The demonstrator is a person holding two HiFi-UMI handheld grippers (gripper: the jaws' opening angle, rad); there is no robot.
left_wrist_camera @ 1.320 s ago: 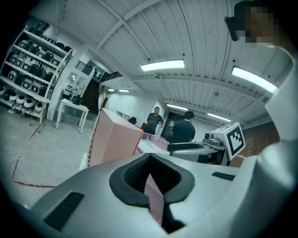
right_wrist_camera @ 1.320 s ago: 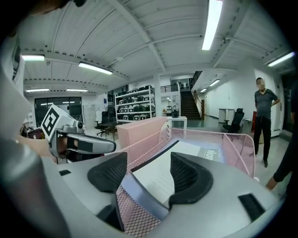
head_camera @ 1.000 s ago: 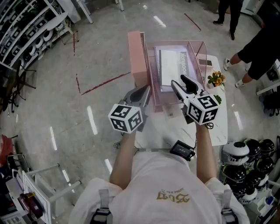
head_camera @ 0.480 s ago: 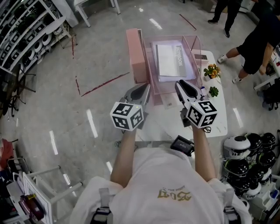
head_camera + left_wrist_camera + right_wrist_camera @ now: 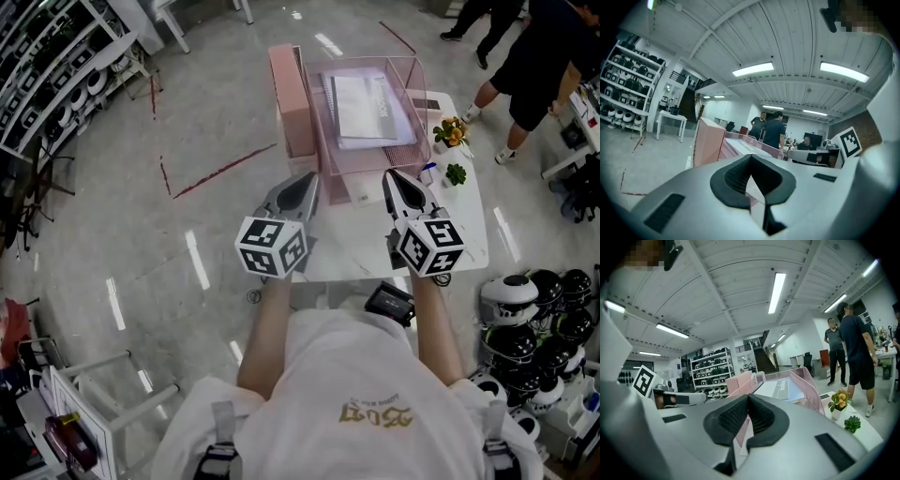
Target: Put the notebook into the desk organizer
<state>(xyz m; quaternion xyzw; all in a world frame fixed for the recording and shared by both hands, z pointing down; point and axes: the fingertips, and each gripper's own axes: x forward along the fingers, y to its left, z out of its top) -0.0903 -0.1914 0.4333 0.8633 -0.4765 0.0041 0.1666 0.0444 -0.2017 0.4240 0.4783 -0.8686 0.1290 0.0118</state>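
Now the right gripper (image 5: 395,180) has shut empty and backed off beside the closed left gripper (image 5: 305,184); the notebook (image 5: 364,108) lies in the desk organizer (image 5: 325,150) at twelve o'clock: placement looks done.

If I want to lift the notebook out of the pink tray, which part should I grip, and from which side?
Probably its near short edge, coming from the person's side. The notebook lies flat in the organizer, whose mesh walls rise along both long sides; the spiral binding runs down its left edge.
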